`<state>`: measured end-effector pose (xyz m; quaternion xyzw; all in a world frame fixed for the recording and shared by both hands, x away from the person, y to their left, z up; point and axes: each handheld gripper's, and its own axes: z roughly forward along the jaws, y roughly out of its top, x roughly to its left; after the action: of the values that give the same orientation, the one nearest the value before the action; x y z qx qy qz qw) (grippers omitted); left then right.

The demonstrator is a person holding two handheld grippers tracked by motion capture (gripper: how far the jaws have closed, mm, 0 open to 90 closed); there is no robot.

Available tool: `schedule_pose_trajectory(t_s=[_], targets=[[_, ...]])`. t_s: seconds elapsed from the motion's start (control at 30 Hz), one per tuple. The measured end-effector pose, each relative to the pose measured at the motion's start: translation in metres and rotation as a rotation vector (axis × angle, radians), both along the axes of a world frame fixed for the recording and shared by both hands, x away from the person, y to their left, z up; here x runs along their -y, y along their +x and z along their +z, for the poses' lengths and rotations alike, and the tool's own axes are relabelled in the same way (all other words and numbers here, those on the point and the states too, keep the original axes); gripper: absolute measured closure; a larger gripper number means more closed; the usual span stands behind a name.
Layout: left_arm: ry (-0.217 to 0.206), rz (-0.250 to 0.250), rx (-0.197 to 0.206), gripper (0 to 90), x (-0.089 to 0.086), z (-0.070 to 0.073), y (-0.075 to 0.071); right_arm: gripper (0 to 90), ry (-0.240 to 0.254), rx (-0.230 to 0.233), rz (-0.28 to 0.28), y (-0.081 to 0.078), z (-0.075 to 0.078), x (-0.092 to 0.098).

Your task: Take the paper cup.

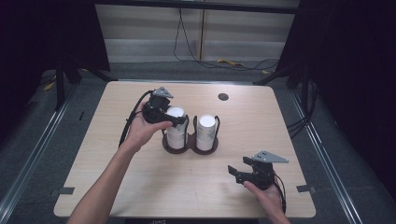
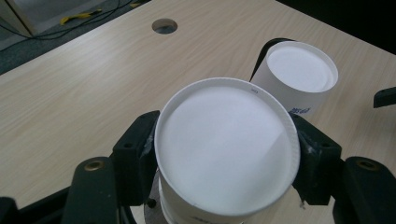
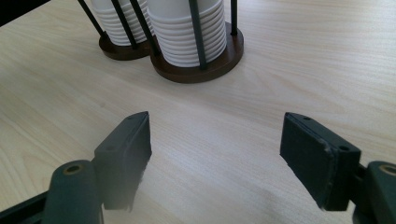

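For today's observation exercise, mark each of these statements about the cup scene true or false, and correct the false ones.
1. The left gripper is closed around the top cup of one stack. True.
2. The right gripper holds a cup. False: its jaws are open with nothing between them, above the bare table.
3. The cups stand upside down in a two-slot holder. True.
4. The second stack lies tipped over on the table. False: it stands upright in the holder.
5. The table has a round hole beyond the cups. True.
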<state>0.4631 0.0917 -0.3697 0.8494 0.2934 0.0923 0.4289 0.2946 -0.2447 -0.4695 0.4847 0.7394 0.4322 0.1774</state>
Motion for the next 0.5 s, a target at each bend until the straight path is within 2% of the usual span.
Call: schedule_pose_trajectory(t_s=[0.13, 0.47, 0.5], targets=[[-0.016, 0.002, 0.005, 34.7, -0.0022, 0.0036, -0.0003, 25.2, 0.001, -0.001, 0.001, 0.0001, 0.0000, 0.0001], [-0.017, 0.006, 0.007, 34.9, -0.0074, 0.0090, -0.0016, 25.2, 0.000, -0.003, 0.004, 0.0000, 0.0000, -0.0002], [-0.028, 0.014, 0.004, 34.9, -0.0092, 0.0097, -0.0014, 25.2, 0.002, -0.004, 0.005, 0.0000, 0.0000, -0.0005]])
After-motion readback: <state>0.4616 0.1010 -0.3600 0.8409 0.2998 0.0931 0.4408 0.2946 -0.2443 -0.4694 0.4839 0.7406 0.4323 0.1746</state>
